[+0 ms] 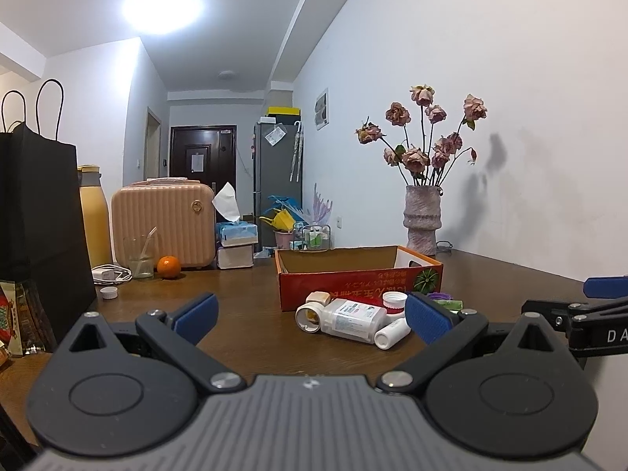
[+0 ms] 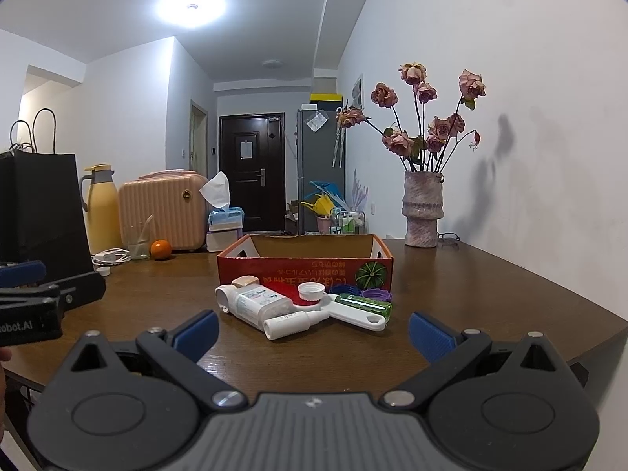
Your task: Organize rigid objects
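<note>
We judge the task barely begun. The cardboard box (image 2: 304, 265) sits toward the middle of the bench (image 2: 490, 294), nearer its far edge, and what we can see of its inside shows only bare walls; its floor is hidden behind the near wall, so we cannot say whether anything lies in it. All the items we can see are piled on the bench just in front of that wall: a large white bottle (image 2: 259, 304) on its side, a small white tube (image 2: 292, 324) touching it, a white cap (image 2: 312, 291) resting on a red lid (image 2: 288, 292), a green-topped white tool (image 2: 359, 308), and blue and purple lids (image 2: 376, 295) close against the box. Each would still need moving, we think.

Our left gripper (image 1: 310, 316) hangs short of the pile, jaws spread wide and holding nothing. The right gripper (image 2: 312, 329) is likewise wide open and empty, aimed at the tube.

In the left wrist view one blue pad covers the right end of the pile, so the green tool and the lids barely show there. A small beige object (image 2: 245, 282) behind the bottle is hard to identify. Labels are too small to read. The bench's near edge lies under the gripper bodies.
</note>
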The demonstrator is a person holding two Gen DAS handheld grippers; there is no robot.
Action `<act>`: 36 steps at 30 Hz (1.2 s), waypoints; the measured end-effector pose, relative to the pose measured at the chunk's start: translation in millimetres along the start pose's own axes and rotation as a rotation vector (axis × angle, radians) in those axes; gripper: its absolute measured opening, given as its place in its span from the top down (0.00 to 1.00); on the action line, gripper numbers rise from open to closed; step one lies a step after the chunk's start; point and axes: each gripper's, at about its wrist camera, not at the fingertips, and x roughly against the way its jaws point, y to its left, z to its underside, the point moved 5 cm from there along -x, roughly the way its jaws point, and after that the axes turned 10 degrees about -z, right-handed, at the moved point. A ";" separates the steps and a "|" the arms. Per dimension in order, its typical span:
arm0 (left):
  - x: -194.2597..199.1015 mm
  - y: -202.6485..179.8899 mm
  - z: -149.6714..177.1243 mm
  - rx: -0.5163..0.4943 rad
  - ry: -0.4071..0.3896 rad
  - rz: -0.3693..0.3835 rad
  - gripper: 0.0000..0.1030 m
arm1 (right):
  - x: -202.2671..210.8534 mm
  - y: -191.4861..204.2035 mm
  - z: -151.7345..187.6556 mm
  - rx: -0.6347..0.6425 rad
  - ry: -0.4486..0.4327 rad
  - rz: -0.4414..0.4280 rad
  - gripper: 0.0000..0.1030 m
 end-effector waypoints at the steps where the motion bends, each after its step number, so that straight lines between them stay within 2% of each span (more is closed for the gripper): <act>1: -0.3 0.3 0.2 0.001 0.001 -0.002 0.00 | 0.0 0.1 1.3 -0.001 0.001 0.000 0.00; 6: -2.8 4.1 1.2 0.013 0.014 -0.020 0.00 | -0.2 0.5 2.5 -0.002 0.000 0.002 0.00; 14: -0.9 -2.4 4.6 -0.011 0.011 0.013 0.00 | -2.3 1.0 7.0 -0.008 0.004 -0.008 0.00; 32: -1.5 0.2 4.6 0.005 -0.009 0.002 0.00 | 1.2 0.5 10.3 0.001 -0.025 0.004 0.00; 36: -10.3 1.0 7.9 0.012 -0.010 -0.028 0.00 | -2.6 -4.2 13.8 -0.003 -0.017 0.020 0.00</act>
